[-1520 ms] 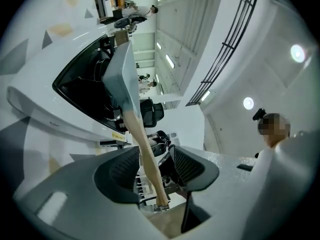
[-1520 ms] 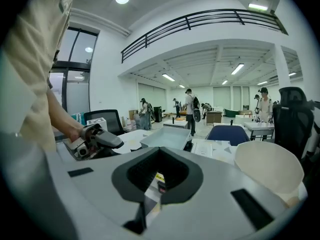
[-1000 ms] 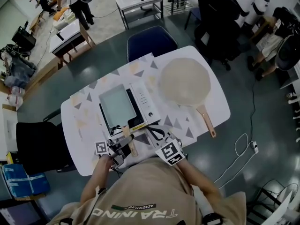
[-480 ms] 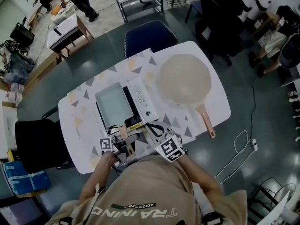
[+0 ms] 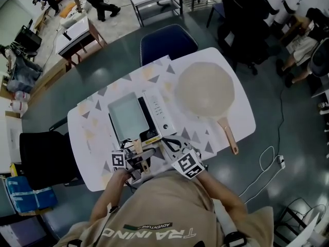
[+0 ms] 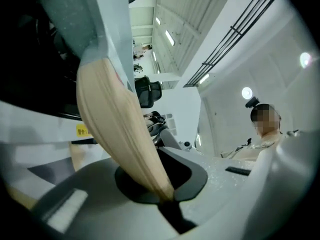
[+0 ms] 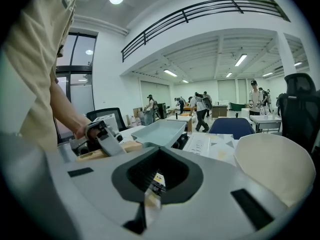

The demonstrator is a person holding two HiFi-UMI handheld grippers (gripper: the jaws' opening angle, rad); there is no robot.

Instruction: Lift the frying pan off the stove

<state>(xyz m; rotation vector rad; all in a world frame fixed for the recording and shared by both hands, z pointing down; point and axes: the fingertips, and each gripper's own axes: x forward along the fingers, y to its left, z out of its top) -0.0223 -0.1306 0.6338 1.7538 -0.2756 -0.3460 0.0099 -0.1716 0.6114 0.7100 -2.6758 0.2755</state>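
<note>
A square grey frying pan (image 5: 127,116) sits on the white induction stove (image 5: 160,112), its wooden handle (image 5: 138,147) pointing toward me. My left gripper (image 5: 134,159) is shut on that handle. In the left gripper view the pale handle (image 6: 120,129) runs down into the closed jaws, with the pan's grey wall (image 6: 95,24) above. My right gripper (image 5: 170,146) hovers just right of the handle, at the stove's near corner, shut and empty. The right gripper view shows the pan (image 7: 160,131) and the left gripper (image 7: 102,136) on the handle.
A round beige pan (image 5: 205,90) with a long wooden handle (image 5: 227,135) lies on the white table (image 5: 92,158), right of the stove. A blue chair (image 5: 167,42) stands at the far edge and a black chair (image 5: 43,158) to the left. People walk in the background.
My left gripper has moved a little to the right and closer onto the pan's handle. The pan and the right gripper sit much as before.
</note>
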